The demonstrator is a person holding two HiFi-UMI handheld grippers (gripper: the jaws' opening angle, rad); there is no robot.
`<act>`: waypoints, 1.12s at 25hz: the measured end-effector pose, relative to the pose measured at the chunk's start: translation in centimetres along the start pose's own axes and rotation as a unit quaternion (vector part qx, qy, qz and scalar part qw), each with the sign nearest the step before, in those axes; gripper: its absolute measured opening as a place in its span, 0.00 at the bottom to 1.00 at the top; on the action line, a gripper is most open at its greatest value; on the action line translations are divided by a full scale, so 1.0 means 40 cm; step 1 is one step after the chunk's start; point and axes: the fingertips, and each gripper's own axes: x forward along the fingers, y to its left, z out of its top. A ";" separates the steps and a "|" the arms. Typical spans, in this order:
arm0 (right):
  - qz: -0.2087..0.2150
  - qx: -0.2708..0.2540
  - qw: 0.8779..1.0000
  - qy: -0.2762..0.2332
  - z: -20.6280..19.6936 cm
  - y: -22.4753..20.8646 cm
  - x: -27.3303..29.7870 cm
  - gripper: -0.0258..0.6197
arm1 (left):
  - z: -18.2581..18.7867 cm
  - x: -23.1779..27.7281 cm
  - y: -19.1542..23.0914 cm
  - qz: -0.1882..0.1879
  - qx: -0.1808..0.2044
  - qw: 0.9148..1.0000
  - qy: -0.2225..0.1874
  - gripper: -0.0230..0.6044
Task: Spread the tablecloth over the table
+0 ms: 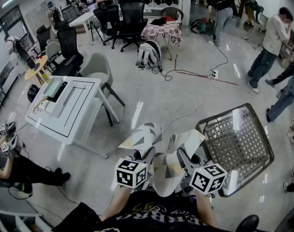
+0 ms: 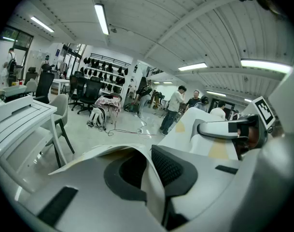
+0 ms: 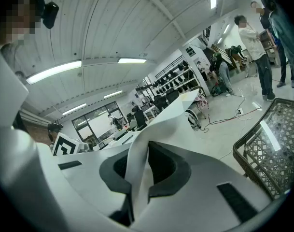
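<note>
The cloth (image 1: 167, 170) hangs bunched in the air in front of the person, held up by both grippers above the floor (image 1: 151, 93) and not on the table (image 1: 84, 88). Its long axis runs across the person's front, from the left gripper (image 1: 143, 154) to the right gripper (image 1: 188, 159). From that line two flaps stick forward, away from the person. In the head view one points up-left, toward the table, and the other up-right, toward the basket (image 1: 233, 144). A rounded lobe sags back between the two marker cubes, toward the person's body.

The cloth is pale, cream to white, printed with grey and yellow triangles (the pattern shows best on the left flap). Its folds stand in smooth curves.

In the left gripper view the left gripper (image 2: 154, 178) has its jaws almost together, pinching a fold of the cloth (image 2: 113, 153) between the pads; the sheet arches out over the left jaw. In the right gripper view the right gripper (image 3: 137, 178) is clamped just as narrowly on an upright fold of the cloth (image 3: 161, 124), which rises out of the jaws and leans forward.

The table stands well apart at the head view's left, with a chair (image 1: 98, 69) at its far side. The basket sits just beside the right gripper, on its right.
</note>
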 end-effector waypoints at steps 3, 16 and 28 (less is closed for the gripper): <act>-0.005 -0.005 1.000 -0.003 0.006 -0.007 -0.004 0.09 | 0.010 0.014 -0.006 -0.002 0.010 1.000 0.001 0.11; -0.017 -0.005 1.000 -0.008 0.007 -0.015 -0.006 0.09 | 0.010 0.024 0.005 -0.006 0.008 1.000 0.005 0.11; -0.056 0.007 0.998 -0.003 -0.018 -0.034 -0.010 0.09 | -0.018 0.032 0.026 -0.029 0.000 0.999 0.023 0.11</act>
